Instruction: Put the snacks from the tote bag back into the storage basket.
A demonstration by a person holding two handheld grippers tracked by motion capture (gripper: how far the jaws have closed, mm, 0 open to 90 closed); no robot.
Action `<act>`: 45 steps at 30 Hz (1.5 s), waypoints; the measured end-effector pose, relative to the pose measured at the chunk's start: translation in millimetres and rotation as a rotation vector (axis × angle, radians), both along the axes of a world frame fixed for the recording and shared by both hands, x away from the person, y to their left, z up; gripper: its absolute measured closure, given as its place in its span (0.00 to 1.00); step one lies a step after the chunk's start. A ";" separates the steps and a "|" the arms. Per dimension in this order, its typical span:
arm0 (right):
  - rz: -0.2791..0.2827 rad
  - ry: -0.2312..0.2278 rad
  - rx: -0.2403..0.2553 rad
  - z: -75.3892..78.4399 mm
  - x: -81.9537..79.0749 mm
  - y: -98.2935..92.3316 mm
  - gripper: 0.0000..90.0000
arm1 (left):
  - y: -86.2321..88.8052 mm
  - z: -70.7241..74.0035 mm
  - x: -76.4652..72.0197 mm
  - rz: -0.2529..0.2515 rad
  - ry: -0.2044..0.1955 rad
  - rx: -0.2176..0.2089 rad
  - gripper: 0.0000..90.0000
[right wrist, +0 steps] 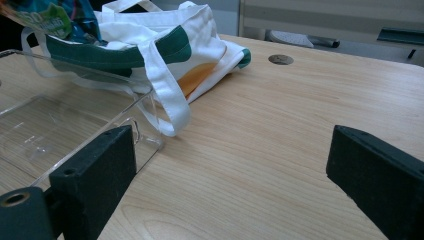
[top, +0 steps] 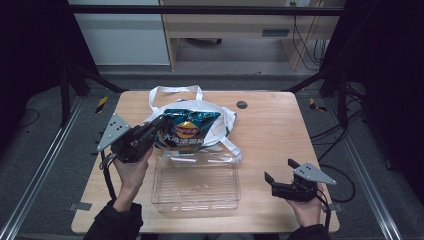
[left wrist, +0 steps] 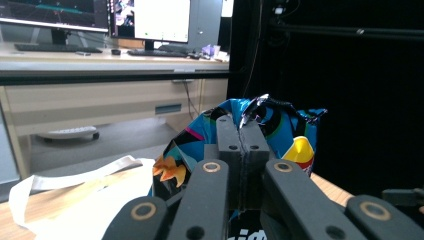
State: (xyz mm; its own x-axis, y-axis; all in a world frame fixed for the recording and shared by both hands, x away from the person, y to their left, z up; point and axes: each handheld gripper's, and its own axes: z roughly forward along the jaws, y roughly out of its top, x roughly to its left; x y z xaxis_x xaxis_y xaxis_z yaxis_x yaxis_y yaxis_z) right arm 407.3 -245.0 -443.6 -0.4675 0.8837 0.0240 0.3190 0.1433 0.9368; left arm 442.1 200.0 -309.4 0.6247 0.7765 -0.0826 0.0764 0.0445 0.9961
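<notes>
Gripping the top edge of the chip bag (top: 187, 129), the left gripper (top: 161, 123) has its jaws pressed together on the crinkled foil. In the left gripper view, the two black jaws meet with no gap, and a pinched fold of the bag (left wrist: 280, 132) rises directly beyond their tips.

Chip bag position: held off the table (top: 270, 130), above the white tote bag (top: 227, 120), at the rear edge of the clear plastic bin (top: 196, 182). The bag is blue with a yellow and red logo on its face. Its lower edge hangs near the bin's rear wall; contact with the tote cannot be determined.

Tote bag position: flat on the table behind the bin, with white handles spread toward the rear and one strap (right wrist: 167, 97) draped over the bin's rear corner. Green trim and an orange panel are visible on it in the right gripper view.

Right gripper (top: 282, 172): jaws spread wide apart, nothing between them. It sits at the near right of the table, well apart from the bin and the chip bag. In the right gripper view, its jaws frame bare wood, with the bin's corner (right wrist: 145, 142) just beyond the left-hand jaw.

A round grommet (top: 242, 104) is set in the table behind the tote bag.
</notes>
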 end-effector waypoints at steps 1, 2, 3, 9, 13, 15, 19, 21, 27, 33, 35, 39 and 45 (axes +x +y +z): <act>0.000 0.000 -0.002 -0.1 0.0 -0.2 0.07 | 0.1 1.7 -1.6 -0.003 -0.004 -0.005 1.00; 0.001 0.001 0.001 0.0 -0.1 -0.3 0.07 | 0.4 3.4 -3.2 -0.006 -0.008 -0.011 1.00; 0.001 0.001 0.001 0.0 -0.1 -0.3 0.07 | 0.8 5.1 -4.8 -0.010 -0.013 -0.018 1.00; -0.001 0.001 0.002 -0.3 -0.1 -0.9 0.07 | 2.1 16.1 -17.1 -0.031 -0.049 -0.047 1.00; 0.000 0.000 0.002 -0.3 -0.1 -0.9 0.07 | 1.9 19.3 -21.4 -0.034 -0.061 -0.046 1.00; 0.000 -0.001 0.001 -0.3 0.1 -1.0 0.07 | 1.3 20.6 -23.7 -0.036 -0.065 -0.045 1.00; -0.001 0.001 0.004 0.0 -0.4 -1.0 0.07 | 0.1 22.8 -27.7 -0.040 -0.071 -0.047 1.00; -0.002 0.001 0.001 0.0 -0.3 -1.1 0.07 | -0.3 23.7 -29.9 -0.045 -0.076 -0.048 1.00; -0.003 -0.001 -0.002 0.1 -0.4 -1.1 0.07 | -4.3 24.9 -37.1 -0.056 -0.083 -0.044 1.00; -0.002 -0.001 -0.001 0.3 -1.1 -0.6 0.07 | -6.8 24.6 -44.0 -0.063 -0.086 -0.033 1.00; -0.002 -0.001 0.000 0.3 -1.2 -0.7 0.07 | -7.1 24.6 -45.2 -0.063 -0.085 -0.033 1.00; -0.002 -0.001 -0.002 0.3 -1.5 -0.7 0.07 | -8.4 23.7 -51.9 -0.076 -0.082 -0.030 1.00; -0.005 0.000 -0.006 0.3 -1.8 -1.3 0.07 | -9.8 20.6 -58.2 -0.083 -0.070 -0.024 1.00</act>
State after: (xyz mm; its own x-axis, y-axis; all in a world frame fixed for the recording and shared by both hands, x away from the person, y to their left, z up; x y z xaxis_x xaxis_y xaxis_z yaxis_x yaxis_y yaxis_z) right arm 405.4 -246.3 -443.3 -0.4627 0.8863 0.0188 0.3197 0.1470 0.9361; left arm 383.9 190.2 -288.8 0.6915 0.7204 -0.0543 0.0107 0.0650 0.9978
